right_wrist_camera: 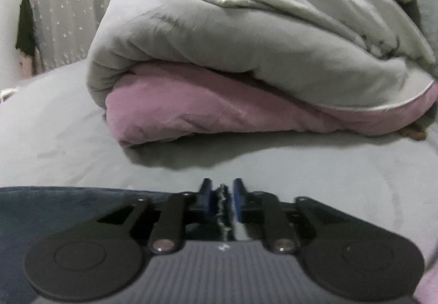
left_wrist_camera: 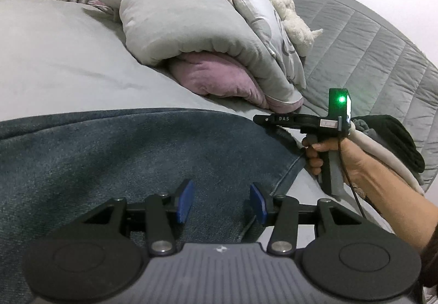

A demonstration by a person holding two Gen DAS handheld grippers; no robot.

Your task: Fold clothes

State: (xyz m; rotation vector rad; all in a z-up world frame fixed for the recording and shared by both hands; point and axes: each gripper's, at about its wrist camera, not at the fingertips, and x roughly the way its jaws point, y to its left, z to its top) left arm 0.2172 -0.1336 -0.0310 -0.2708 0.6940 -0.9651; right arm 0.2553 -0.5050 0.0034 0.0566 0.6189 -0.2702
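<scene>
A dark blue denim garment (left_wrist_camera: 131,156) lies spread on the grey bed sheet (left_wrist_camera: 54,63). My left gripper (left_wrist_camera: 221,201) is open, its blue pads just above the denim near its right hem. My right gripper (right_wrist_camera: 224,197) is shut on a frayed edge of the denim (right_wrist_camera: 223,202). In the left wrist view the right gripper (left_wrist_camera: 262,120) is held by a hand at the denim's far right corner, low over the bed.
A folded grey and pink duvet (left_wrist_camera: 191,30) is piled behind the denim; it also fills the right wrist view (right_wrist_camera: 246,57). A white plush toy (left_wrist_camera: 293,19) lies on it. Dark and cream clothes (left_wrist_camera: 388,139) are piled at the right by the quilted headboard (left_wrist_camera: 369,38).
</scene>
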